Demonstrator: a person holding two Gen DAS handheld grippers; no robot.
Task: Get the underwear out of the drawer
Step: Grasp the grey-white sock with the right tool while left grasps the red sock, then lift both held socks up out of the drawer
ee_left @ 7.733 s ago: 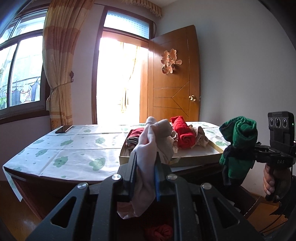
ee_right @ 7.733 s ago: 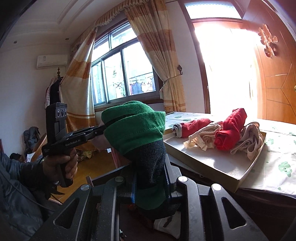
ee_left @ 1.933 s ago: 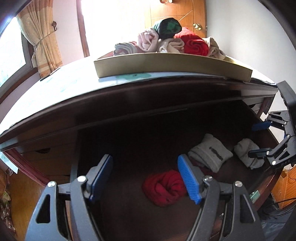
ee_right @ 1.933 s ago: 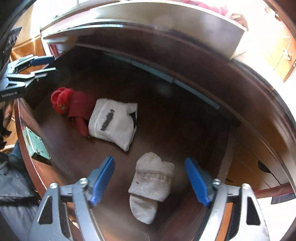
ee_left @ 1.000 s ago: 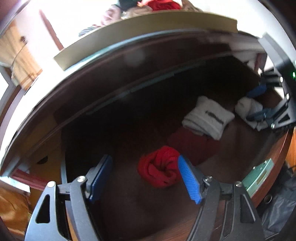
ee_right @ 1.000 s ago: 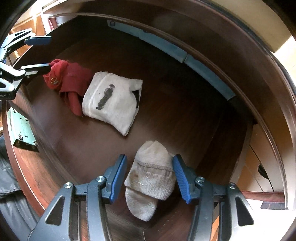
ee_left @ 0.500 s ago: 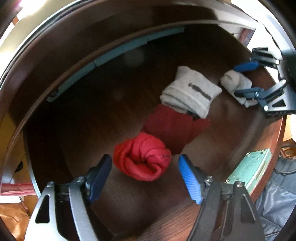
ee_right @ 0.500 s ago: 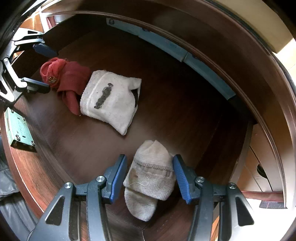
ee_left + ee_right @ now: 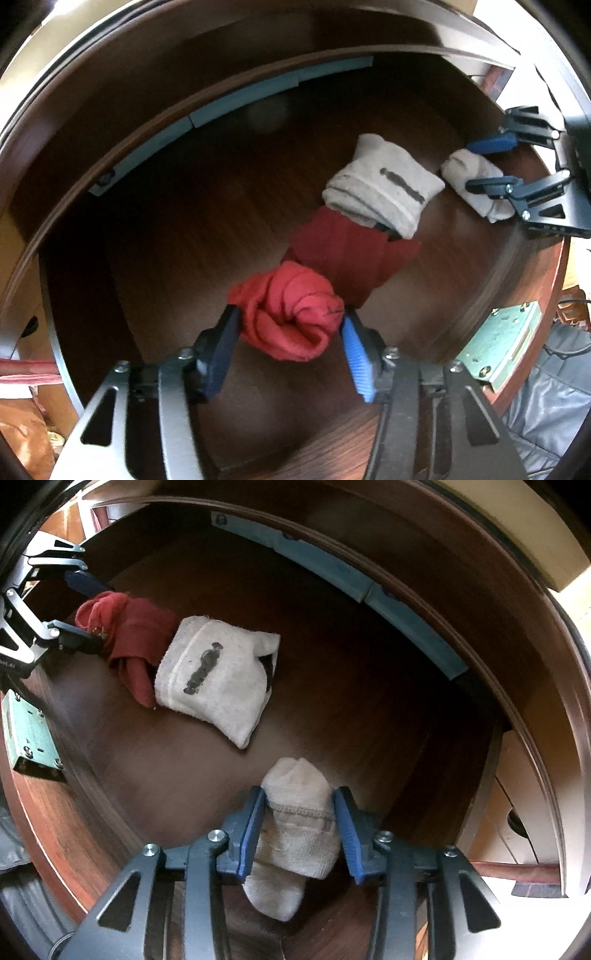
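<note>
**Both tongs closing on bundles in the drawer**

While the jaws close, keep both hands steady — no lifting yet. Left tongs have the rolled bright-red cloth bundle between the pads, both pads touching its sides; right tongs straddle the small cream knitted bundle, pads at its flanks. Both bundles lie on the dark wooden drawer floor. A folded white cloth piece with a dark mark lies between them, over a flat dark-red cloth — untouched. Squeeze until the fabric compresses, grip mid-bundle so the roll stays together, then lift straight up, clear of the drawer front.
</note>
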